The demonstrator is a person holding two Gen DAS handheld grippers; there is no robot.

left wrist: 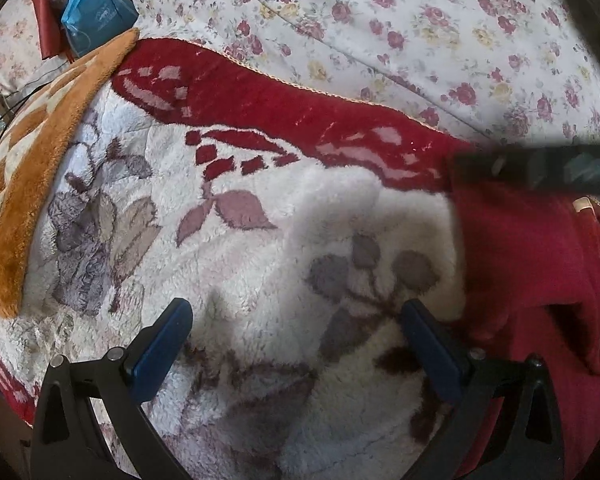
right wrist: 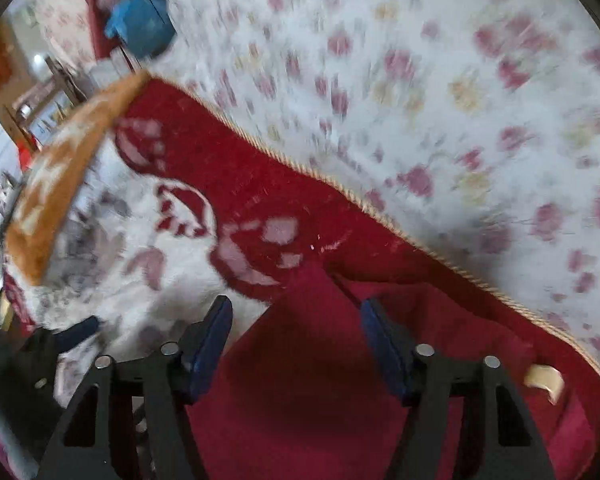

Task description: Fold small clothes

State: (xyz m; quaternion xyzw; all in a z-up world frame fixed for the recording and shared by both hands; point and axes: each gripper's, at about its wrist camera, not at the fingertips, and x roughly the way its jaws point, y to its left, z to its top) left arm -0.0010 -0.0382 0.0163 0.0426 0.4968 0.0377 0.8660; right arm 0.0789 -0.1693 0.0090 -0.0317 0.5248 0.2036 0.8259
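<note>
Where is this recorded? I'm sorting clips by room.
Probably a bedroom: the work surface looks like a bed, with a floral sheet under a fleece blanket. A dark red garment lies on it, and cluttered furniture shows at the far edge.

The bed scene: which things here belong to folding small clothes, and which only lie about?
For the job:
- dark red garment
- left tongs, open over the blanket
- right tongs, open above the garment

Lying about:
- fleece blanket
- orange towel
- floral sheet
- blue bag
</note>
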